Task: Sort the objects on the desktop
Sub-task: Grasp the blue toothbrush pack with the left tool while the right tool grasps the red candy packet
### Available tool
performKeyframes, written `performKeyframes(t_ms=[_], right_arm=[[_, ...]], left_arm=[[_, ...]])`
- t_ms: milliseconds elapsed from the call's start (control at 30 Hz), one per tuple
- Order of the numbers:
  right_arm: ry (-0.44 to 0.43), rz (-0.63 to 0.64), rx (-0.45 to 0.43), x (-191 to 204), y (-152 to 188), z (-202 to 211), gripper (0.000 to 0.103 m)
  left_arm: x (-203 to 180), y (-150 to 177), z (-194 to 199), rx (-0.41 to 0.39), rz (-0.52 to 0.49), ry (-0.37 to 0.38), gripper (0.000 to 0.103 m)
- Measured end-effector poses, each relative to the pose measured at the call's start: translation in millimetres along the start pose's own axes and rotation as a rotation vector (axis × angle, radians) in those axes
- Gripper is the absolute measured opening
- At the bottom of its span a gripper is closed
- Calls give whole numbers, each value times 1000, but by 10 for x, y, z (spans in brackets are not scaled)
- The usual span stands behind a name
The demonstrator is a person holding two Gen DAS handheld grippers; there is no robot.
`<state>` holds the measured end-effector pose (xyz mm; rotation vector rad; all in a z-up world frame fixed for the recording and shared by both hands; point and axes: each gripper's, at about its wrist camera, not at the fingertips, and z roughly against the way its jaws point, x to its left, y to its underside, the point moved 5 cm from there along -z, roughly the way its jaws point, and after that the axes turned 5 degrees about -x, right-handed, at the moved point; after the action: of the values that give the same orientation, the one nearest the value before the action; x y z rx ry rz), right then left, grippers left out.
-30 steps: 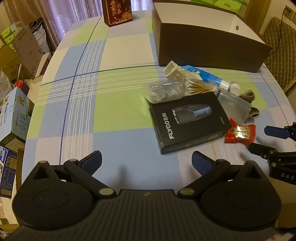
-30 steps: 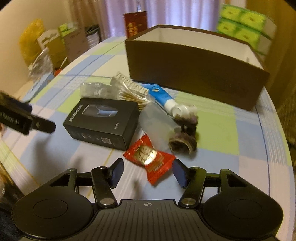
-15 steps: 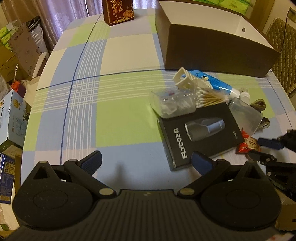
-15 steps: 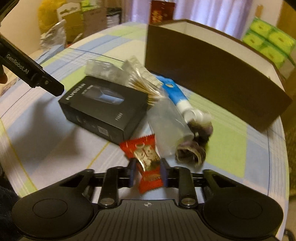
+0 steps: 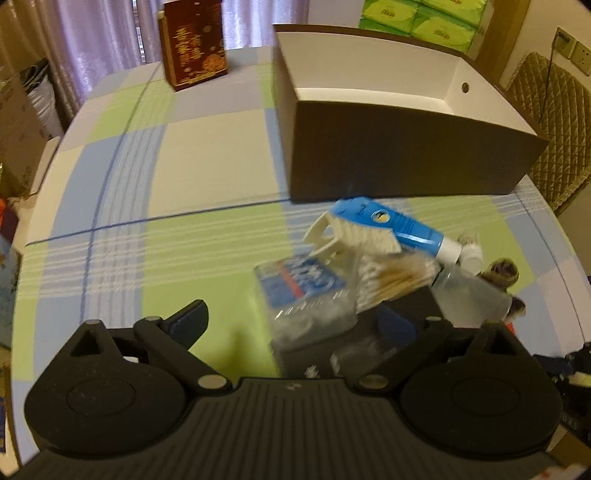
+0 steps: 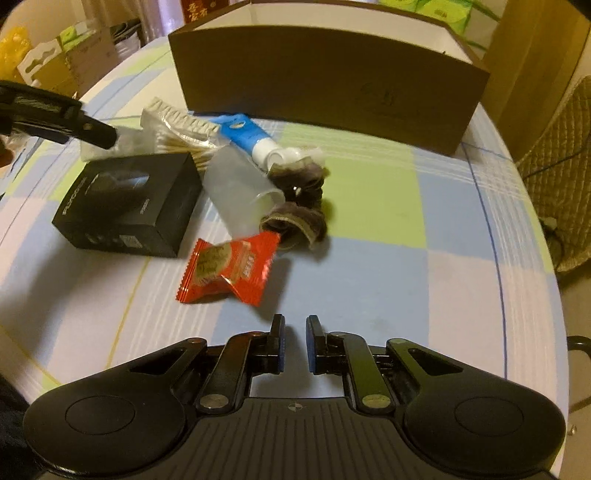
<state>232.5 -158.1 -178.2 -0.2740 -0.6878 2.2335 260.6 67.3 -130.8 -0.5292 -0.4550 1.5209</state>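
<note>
A red candy packet (image 6: 229, 269) lies on the checked tablecloth just ahead of my right gripper (image 6: 295, 332), whose fingers stand almost together with nothing between them. Behind the packet are a black box (image 6: 125, 203), a clear cup (image 6: 240, 188), brown hair ties (image 6: 295, 221), a blue tube (image 6: 243, 134) and a bag of cotton swabs (image 6: 184, 144). My left gripper (image 5: 295, 321) is open wide, its fingers on either side of a clear plastic packet (image 5: 306, 291) resting on the black box (image 5: 314, 358). A large brown open box (image 5: 406, 147) stands behind the pile.
A dark red carton (image 5: 194, 44) stands at the table's far end. Green tissue packs (image 5: 424, 18) sit behind the brown box, and a quilted chair (image 5: 554, 110) is at the right. Cardboard cartons (image 6: 74, 55) crowd the floor on the left. The table edge (image 6: 517, 258) curves close on the right.
My right gripper closed toward the red packet, then drew back with its fingers nearly together; the packet now lies free ahead. My left gripper moved forward over the clear packet and black box.
</note>
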Motion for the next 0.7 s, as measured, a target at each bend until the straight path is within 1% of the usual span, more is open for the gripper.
performKeyframes(t_ms=[67, 100, 167, 200, 233, 267, 300, 333, 367, 500, 633, 700], right_arm=[[-7, -20, -1, -3, -26, -18, 9], [-10, -33, 0, -4, -31, -20, 9], [-19, -55, 1, -15, -42, -15, 10], [-22, -60, -1, -9, -52, -4, 14], [-25, -64, -6, -10, -60, 10, 17], [-29, -65, -12, -16, -71, 23, 30], [-33, -61, -20, -9, -75, 47, 45], [-33, -54, -33, 0, -91, 68, 51], [-34, -40, -48, 12, -109, 93, 55], [-67, 55, -74, 122, -176, 151, 55], [-100, 200, -77, 291, -239, 179, 55], [-116, 251, -78, 339, -258, 208, 55]], left_arm=[[-26, -54, -95, -3, -15, -3, 92], [-32, -59, -149, 8, -23, -12, 83], [-5, -62, -232, 31, -35, -3, 71], [30, -61, -253, 41, -29, 12, 62], [72, -53, -258, 45, -19, 23, 60], [128, -48, -261, 48, -15, 22, 55], [196, -38, -261, 49, -13, 17, 54], [257, -28, -261, 50, -13, 10, 54], [332, -12, -258, 51, -13, 0, 54], [635, 86, -254, 56, -12, -48, 53], [932, 255, -243, 94, 18, -88, 53], [1057, 368, -213, 115, 34, -102, 53]])
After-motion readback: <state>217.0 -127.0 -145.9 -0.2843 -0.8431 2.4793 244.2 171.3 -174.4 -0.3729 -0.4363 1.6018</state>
